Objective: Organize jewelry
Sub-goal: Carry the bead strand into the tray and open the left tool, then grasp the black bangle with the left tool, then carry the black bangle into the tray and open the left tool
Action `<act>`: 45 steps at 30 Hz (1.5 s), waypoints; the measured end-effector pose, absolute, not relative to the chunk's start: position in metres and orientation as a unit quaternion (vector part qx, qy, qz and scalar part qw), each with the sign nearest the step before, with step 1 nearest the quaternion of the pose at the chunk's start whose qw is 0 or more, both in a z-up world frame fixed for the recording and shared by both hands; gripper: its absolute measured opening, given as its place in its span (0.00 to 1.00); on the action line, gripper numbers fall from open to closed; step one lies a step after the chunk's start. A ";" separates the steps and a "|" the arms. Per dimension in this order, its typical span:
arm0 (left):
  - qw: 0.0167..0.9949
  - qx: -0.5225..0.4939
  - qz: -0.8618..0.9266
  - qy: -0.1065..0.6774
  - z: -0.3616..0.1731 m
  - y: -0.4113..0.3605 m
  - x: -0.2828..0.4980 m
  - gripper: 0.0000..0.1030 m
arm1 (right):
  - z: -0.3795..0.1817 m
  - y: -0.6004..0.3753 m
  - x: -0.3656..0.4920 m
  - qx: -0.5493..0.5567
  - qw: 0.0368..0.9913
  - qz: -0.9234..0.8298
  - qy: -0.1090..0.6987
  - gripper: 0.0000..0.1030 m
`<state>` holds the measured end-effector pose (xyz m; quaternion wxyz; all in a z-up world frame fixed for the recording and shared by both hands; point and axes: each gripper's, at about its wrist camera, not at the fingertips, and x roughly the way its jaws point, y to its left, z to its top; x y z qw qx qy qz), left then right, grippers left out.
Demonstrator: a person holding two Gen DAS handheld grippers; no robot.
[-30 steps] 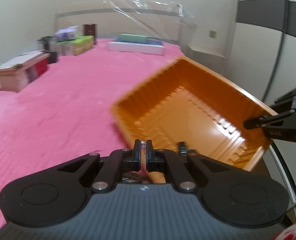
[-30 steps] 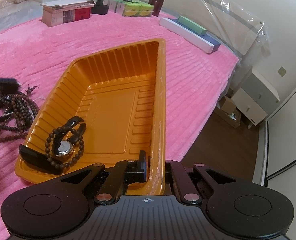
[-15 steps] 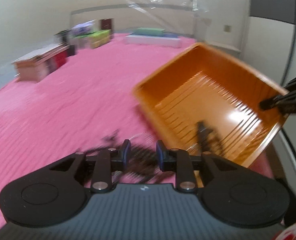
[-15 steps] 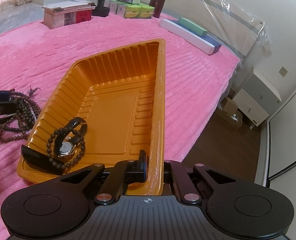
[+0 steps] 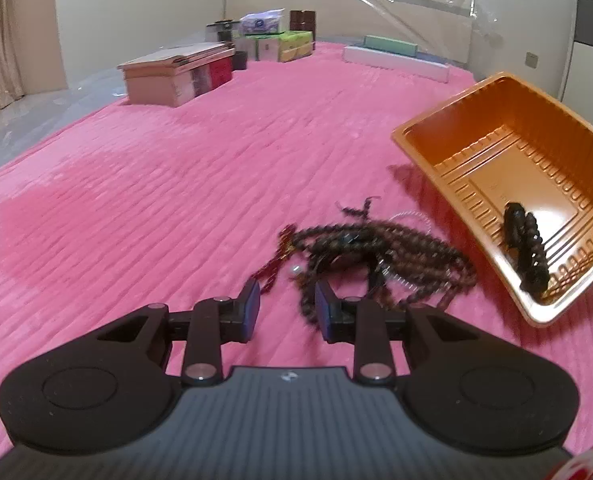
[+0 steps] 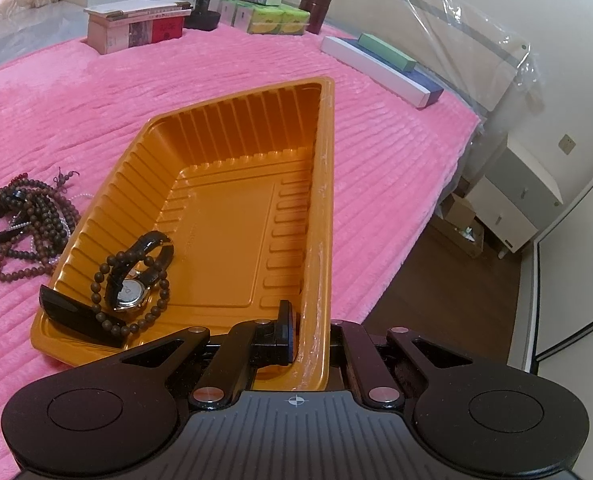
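Observation:
An orange plastic tray (image 6: 232, 216) lies on the pink bedspread, and my right gripper (image 6: 308, 336) is shut on its near right wall. In its near left corner lie a watch ringed by a brown bead bracelet (image 6: 132, 284) and a flat black piece (image 6: 76, 316). A tangled pile of brown bead strands (image 5: 376, 256) lies on the spread left of the tray (image 5: 496, 168); the right wrist view shows the pile (image 6: 20, 220) too. My left gripper (image 5: 287, 308) stands open just short of the pile, with one strand close by its right finger (image 5: 324, 308) and nothing pinched.
A wooden box (image 5: 176, 72), tissue packs (image 5: 280, 46) and a long white box (image 5: 396, 62) stand at the far end of the bed. The bed's edge runs close behind the tray, with a white cabinet (image 6: 516, 200) and dark floor (image 6: 436, 280) beyond it.
My left gripper was shut and has opened. It has swung left and down, away from the tray and towards the bead pile. The right gripper and the tray have stayed put.

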<state>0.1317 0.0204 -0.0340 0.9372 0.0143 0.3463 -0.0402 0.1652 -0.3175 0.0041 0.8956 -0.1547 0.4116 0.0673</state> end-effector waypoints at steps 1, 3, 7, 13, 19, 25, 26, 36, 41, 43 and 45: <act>0.937 0.015 -0.047 0.347 -0.034 0.017 0.136 0.26 | 0.004 -0.317 0.165 -0.154 0.896 0.067 0.412 0.04; 0.935 0.020 -0.058 0.349 -0.037 0.009 0.145 0.26 | 0.004 -0.317 0.165 -0.155 0.896 0.067 0.412 0.04; 0.926 0.041 -0.069 0.368 -0.047 -0.003 0.163 0.26 | 0.004 -0.317 0.166 -0.157 0.895 0.065 0.412 0.04; 0.915 0.061 -0.072 0.393 -0.058 -0.008 0.177 0.02 | 0.004 -0.318 0.167 -0.161 0.894 0.064 0.414 0.04; 0.917 0.081 -0.073 0.384 -0.037 0.002 0.164 0.02 | 0.004 -0.318 0.168 -0.161 0.894 0.063 0.414 0.04; 0.920 0.100 -0.057 0.374 -0.016 0.021 0.141 0.02 | 0.003 -0.317 0.167 -0.162 0.894 0.063 0.413 0.04; 0.920 0.102 -0.054 0.374 -0.013 0.024 0.138 0.02 | 0.003 -0.317 0.167 -0.162 0.894 0.063 0.413 0.04; 0.928 0.086 -0.074 0.356 0.008 0.020 0.133 0.02 | 0.004 -0.318 0.168 -0.160 0.895 0.063 0.412 0.04; 0.929 0.073 -0.112 0.344 0.016 -0.007 0.142 0.02 | 0.004 -0.318 0.168 -0.158 0.895 0.064 0.411 0.04; 0.929 0.069 -0.131 0.340 0.018 -0.021 0.146 0.02 | 0.005 -0.318 0.168 -0.157 0.896 0.065 0.411 0.04; 0.927 0.065 -0.151 0.336 0.020 -0.035 0.150 0.02 | 0.005 -0.317 0.167 -0.156 0.896 0.064 0.412 0.04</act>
